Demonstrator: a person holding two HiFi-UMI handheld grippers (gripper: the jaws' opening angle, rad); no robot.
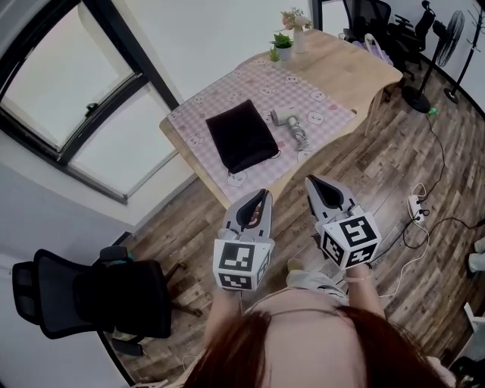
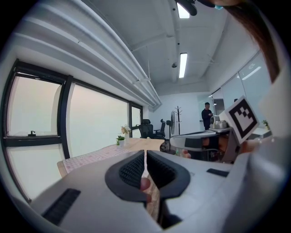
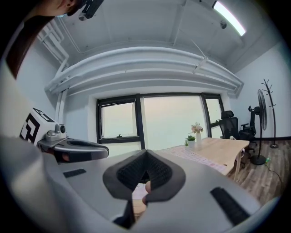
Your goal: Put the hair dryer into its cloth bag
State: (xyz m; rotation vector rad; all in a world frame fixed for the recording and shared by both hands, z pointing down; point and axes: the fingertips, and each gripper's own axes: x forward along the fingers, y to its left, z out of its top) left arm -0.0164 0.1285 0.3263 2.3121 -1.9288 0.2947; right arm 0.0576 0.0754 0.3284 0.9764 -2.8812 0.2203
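A black cloth bag (image 1: pixel 242 135) lies flat on the pink checked cloth (image 1: pixel 212 100) of a wooden table (image 1: pixel 348 64). To its right lies the grey hair dryer (image 1: pixel 289 118) with its coiled cord (image 1: pixel 301 138). Both grippers hover over the floor, short of the table's near corner. My left gripper (image 1: pixel 263 194) is shut with nothing in it. My right gripper (image 1: pixel 310 180) is shut and empty too. In the left gripper view the jaws (image 2: pixel 145 154) meet in front of the table; in the right gripper view the tips (image 3: pixel 144 152) also meet.
Small potted plants (image 1: pixel 283 44) and a vase of flowers (image 1: pixel 297 23) stand at the table's far end. A black office chair (image 1: pixel 91 292) is at lower left, a standing fan (image 1: pixel 447 34) and a floor power strip (image 1: pixel 416 204) at right. A window wall runs along the left.
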